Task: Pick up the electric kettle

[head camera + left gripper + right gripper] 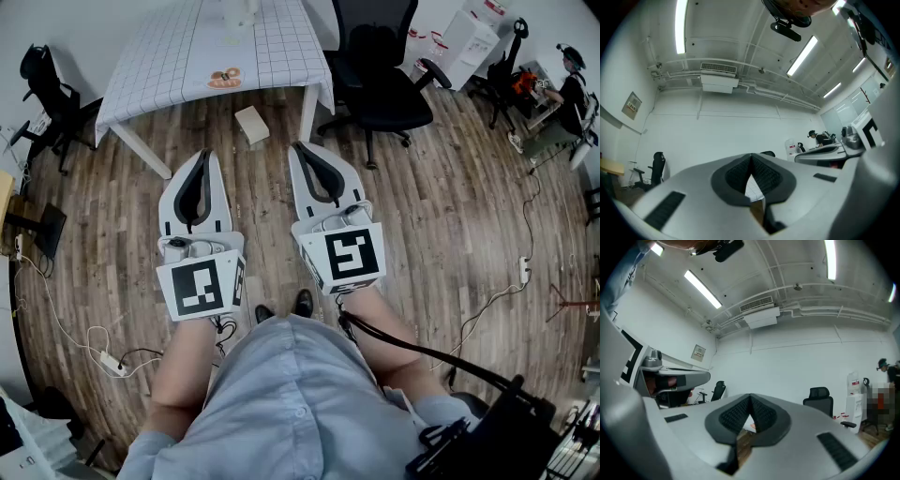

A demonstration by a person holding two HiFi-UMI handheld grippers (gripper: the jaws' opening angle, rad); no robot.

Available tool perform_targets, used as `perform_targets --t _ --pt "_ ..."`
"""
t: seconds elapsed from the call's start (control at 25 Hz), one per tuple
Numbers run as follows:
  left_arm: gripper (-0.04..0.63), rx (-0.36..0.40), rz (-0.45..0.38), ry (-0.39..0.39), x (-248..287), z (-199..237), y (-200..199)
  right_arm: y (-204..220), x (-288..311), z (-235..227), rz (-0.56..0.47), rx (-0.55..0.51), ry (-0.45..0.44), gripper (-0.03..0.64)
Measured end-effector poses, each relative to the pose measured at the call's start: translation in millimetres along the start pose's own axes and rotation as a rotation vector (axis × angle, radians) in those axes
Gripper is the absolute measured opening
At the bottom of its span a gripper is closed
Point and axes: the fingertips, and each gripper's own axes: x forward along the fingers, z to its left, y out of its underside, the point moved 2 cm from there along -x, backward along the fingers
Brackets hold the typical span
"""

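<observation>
pale kettle-like shape (pixel 247 9), unclear, cut off at top edge, far end of gridded table (pixel 169 66)

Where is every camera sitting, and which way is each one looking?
Head view: on the person's head, facing steeply down at the wooden floor; shows forearms, shirt, left gripper and right gripper.
Left gripper view: on the left gripper, facing along its shut jaws toward a white wall; right gripper at the right edge.
Right gripper view: on the right gripper, along its shut jaws toward that wall; left gripper at the left.
Shared: both gripper views show the air conditioner.
</observation>
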Motion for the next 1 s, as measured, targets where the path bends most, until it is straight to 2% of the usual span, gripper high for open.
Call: perform_targets --t 0.36,0.52,0.76,1.0 --pt "0.0 -0.002 0.001 -0.001 10.7 -11.9 4.6 6.8 1.3 -13.1 0.005 0.001 -0.012 0.0" --pt "0.0 0.001 -0.007 -0.012 15.1 -21.3 5.9 6.6 -1.2 -21.6 -0.037 0.043 -0.066 0.002" --pt "0.0 -0.004 0.007 -0.061 28.2 -23.6 9.0 9.6 8.7 -42.7 -0.013 0.03 -0.087 0.003" --pt "0.0 -0.001 0.052 -0.063 47.3 -23.0 28.4 31.6 30.9 -58.4 0.031 0.063 -0.086 0.003"
